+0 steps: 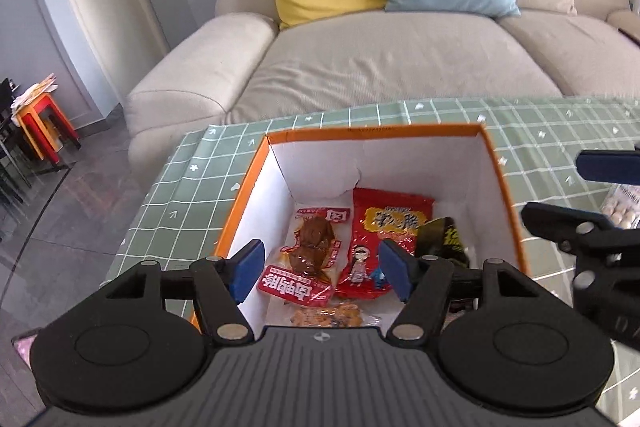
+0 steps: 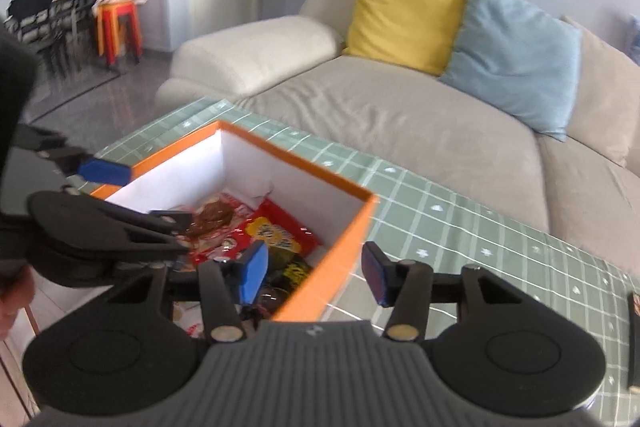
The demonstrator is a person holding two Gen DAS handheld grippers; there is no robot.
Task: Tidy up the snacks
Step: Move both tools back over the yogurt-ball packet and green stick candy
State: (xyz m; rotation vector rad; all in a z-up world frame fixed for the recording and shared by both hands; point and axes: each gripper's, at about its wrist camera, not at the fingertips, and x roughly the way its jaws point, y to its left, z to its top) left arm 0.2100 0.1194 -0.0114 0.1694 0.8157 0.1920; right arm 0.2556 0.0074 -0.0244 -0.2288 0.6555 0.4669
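**Both grippers empty above the snack box**

The left gripper (image 1: 320, 269) tilts downward over the orange-rimmed, white-walled cardboard box (image 1: 496, 163), its blue-padded jaws spread apart with nothing between them. Inside the box lie a clear-and-red packet of brown braised meat (image 1: 310, 251), a red foil snack bag with a cartoon figure (image 1: 380, 239) just beside it at 3 o'clock, a dark black-and-yellow packet (image 1: 444, 239) further toward 3 o'clock, and a clear pack of crumbly orange snacks (image 1: 328, 315) at 6 o'clock.

The right gripper (image 2: 316, 273) also angles downward, its jaws apart and empty, straddling the box's near right wall (image 2: 332, 267). The box sits on the green grid-patterned tabletop (image 2: 460, 219). At 12 o'clock stands a beige sofa (image 1: 360, 59).
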